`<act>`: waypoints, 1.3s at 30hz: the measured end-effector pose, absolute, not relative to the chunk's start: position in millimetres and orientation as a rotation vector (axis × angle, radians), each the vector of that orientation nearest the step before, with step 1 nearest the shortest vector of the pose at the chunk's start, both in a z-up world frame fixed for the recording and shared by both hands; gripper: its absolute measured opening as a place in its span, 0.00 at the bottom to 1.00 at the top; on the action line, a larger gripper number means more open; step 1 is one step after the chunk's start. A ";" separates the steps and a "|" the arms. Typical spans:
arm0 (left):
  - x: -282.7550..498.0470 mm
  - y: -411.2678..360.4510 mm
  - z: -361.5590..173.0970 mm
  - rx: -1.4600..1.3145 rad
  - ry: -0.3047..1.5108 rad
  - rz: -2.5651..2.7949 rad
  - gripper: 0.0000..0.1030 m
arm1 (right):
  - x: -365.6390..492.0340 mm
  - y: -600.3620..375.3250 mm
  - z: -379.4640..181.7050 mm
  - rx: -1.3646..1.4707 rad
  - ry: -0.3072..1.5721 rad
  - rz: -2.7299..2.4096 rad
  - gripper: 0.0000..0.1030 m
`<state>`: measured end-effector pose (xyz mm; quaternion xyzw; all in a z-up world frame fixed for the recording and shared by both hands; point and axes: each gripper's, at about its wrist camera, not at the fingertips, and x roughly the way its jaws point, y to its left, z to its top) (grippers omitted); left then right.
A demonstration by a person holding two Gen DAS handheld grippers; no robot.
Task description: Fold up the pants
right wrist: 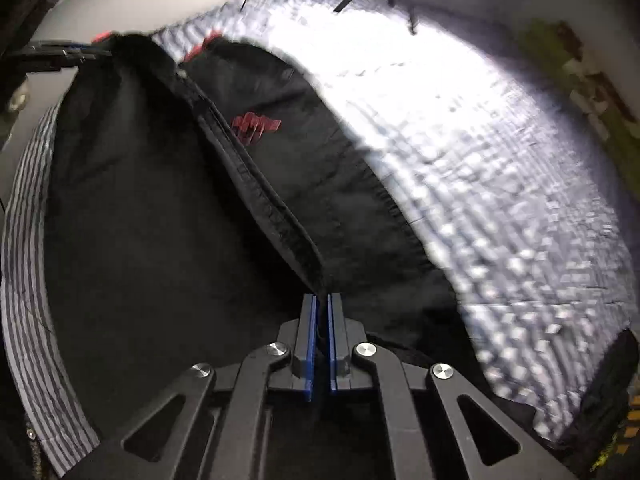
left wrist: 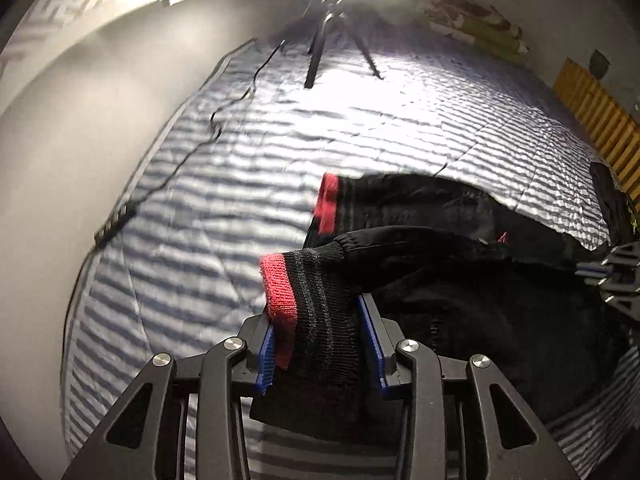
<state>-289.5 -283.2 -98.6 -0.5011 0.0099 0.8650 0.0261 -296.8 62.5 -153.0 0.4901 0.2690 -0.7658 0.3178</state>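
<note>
Your left gripper had clamped the red-tipped cuff at six o'clock, and your right gripper had pinched the seam. The black pants lay on the striped bedspread, legs barely brought together; every fold remained.

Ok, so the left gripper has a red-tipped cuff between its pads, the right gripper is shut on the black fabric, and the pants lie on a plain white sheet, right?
Not quite: the sheet is not plain white but striped blue and white, as the left wrist view shows. The rest holds: the left gripper has a red-tipped cuff between its pads, and the right gripper is shut on the black fabric of the pants.
</note>
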 end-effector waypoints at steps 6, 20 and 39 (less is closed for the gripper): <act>-342.7 -266.7 -99.1 -1.522 -0.072 2.644 0.36 | -318.2 92.9 -109.3 1.195 0.703 -2.207 0.04; -356.7 -311.0 -108.2 -1.679 -0.126 2.742 0.75 | -365.7 98.5 -135.8 1.297 0.673 -2.232 0.24; -233.3 -22.5 -113.5 -1.298 -0.086 2.187 0.75 | -214.5 362.7 -105.0 1.481 -0.319 -2.559 0.47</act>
